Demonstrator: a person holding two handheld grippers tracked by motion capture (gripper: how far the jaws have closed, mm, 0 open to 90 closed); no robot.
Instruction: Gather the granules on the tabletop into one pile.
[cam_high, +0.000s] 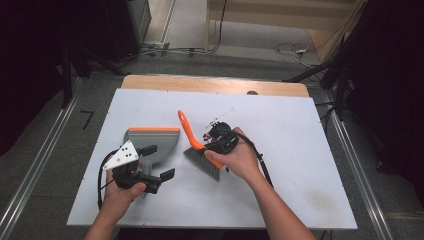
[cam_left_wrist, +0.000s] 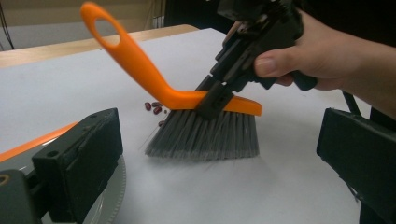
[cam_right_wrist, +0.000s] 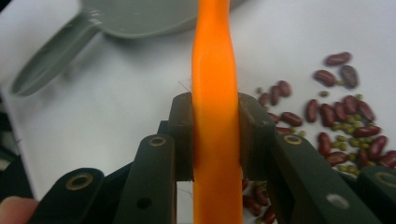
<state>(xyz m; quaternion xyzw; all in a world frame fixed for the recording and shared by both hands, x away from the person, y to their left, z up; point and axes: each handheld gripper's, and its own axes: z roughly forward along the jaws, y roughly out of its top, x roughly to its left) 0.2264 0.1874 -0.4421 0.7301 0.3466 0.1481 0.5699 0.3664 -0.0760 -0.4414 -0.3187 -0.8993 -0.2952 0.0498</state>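
Observation:
A hand brush (cam_high: 196, 150) with an orange looped handle (cam_left_wrist: 135, 65) and grey bristles (cam_left_wrist: 205, 137) stands bristles-down on the white table (cam_high: 280, 130). My right gripper (cam_high: 204, 145) is shut on its orange handle (cam_right_wrist: 215, 93), just above the bristles. A grey dustpan (cam_high: 152, 141) with an orange lip lies left of the brush, and its handle (cam_right_wrist: 51, 56) lies free on the table. My left gripper (cam_high: 159, 161) is open over the dustpan's near side, jaws wide apart, nothing between them. Red and small green beans (cam_right_wrist: 341, 126) lie scattered beside the brush (cam_left_wrist: 154, 108).
The white board covers a wooden table whose far edge (cam_high: 215, 84) shows. Metal rails (cam_high: 357, 170) run along both sides. Cables (cam_high: 295, 50) lie on the floor beyond. The dustpan's grey rim (cam_left_wrist: 114, 186) sits under my left jaw.

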